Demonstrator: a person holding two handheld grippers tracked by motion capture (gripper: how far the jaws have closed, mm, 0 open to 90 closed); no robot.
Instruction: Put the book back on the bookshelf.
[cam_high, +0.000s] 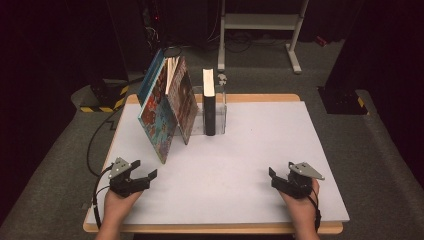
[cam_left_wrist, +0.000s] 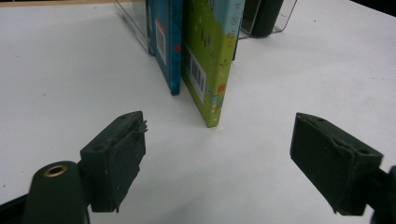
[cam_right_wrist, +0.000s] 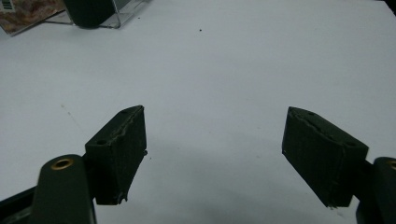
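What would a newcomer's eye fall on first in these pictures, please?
Probably the colourful picture books leaning together at the table's far left. Right beside them a dark book stands upright in a clear holder. Near the front edge, the left gripper and right gripper rest with jaws wide open, empty.

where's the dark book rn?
High view: the dark book stands upright in the clear holder at the table's far edge, right of two leaning books.

The black book (cam_right_wrist: 88, 11) and clear bookend (cam_right_wrist: 123, 14) are cut off by the top edge.
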